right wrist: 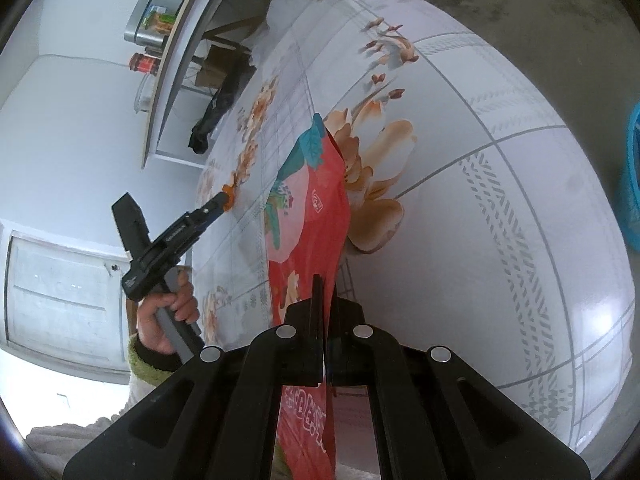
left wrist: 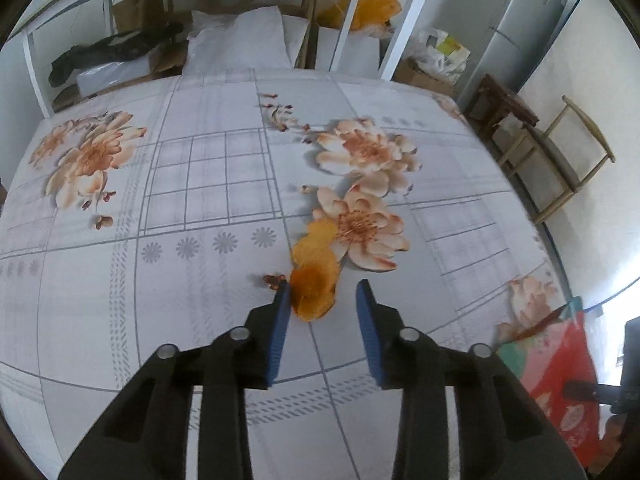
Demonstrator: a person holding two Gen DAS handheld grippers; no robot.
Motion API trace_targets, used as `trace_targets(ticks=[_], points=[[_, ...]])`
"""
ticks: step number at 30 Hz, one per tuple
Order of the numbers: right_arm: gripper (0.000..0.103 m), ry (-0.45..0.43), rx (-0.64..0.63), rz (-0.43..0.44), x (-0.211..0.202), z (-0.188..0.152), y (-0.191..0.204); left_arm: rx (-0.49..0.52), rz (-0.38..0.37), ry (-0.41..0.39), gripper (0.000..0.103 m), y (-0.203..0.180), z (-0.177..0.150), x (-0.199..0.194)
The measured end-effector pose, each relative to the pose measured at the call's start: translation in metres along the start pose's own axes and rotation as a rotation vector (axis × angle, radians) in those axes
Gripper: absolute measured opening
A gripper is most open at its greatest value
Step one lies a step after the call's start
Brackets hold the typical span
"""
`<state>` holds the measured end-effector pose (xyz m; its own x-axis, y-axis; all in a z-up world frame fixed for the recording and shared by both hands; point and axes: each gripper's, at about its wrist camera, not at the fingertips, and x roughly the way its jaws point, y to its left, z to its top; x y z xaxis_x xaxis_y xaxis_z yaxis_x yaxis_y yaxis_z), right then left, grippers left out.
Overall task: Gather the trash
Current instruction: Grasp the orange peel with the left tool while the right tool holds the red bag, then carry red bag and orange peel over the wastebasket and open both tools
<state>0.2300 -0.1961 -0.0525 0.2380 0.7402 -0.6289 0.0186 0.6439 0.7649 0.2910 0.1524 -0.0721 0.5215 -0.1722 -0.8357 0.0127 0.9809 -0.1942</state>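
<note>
Orange peel (left wrist: 313, 276) is seen lying on the flowered table (left wrist: 200, 280), one piece, perhaps two overlapping; that cannot be told. It is flanked by the left gripper (left wrist: 323, 294), whose fingers (left wrist: 282, 304) stand apart, one touching it, nothing clenched yet. One red bag (right wrist: 308, 216) is gripped by the shut fingers of the right gripper (right wrist: 325, 300) and hangs beside the table edge. The task is judged partly done: the peel is not yet picked up or bagged.
</note>
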Motion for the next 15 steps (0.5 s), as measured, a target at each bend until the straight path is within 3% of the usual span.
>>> trace_targets(ticks=[3, 6, 12, 15], points=[[0.0, -0.011, 0.006, 0.017, -0.003, 0.001, -0.002, -0.019, 0.003, -0.009, 0.016, 0.005, 0.0, 0.002], [0.0, -0.021, 0.017, 0.048, -0.007, 0.001, -0.003, -0.023, 0.0, -0.012, 0.009, 0.007, 0.0, 0.0], [0.0, -0.063, 0.014, 0.086, -0.023, -0.003, 0.003, 0.002, -0.031, -0.03, 0.006, -0.012, -0.001, -0.014], [0.0, -0.109, 0.012, 0.097, -0.039, -0.008, 0.0, 0.057, -0.084, -0.044, 0.006, -0.042, -0.002, -0.027]])
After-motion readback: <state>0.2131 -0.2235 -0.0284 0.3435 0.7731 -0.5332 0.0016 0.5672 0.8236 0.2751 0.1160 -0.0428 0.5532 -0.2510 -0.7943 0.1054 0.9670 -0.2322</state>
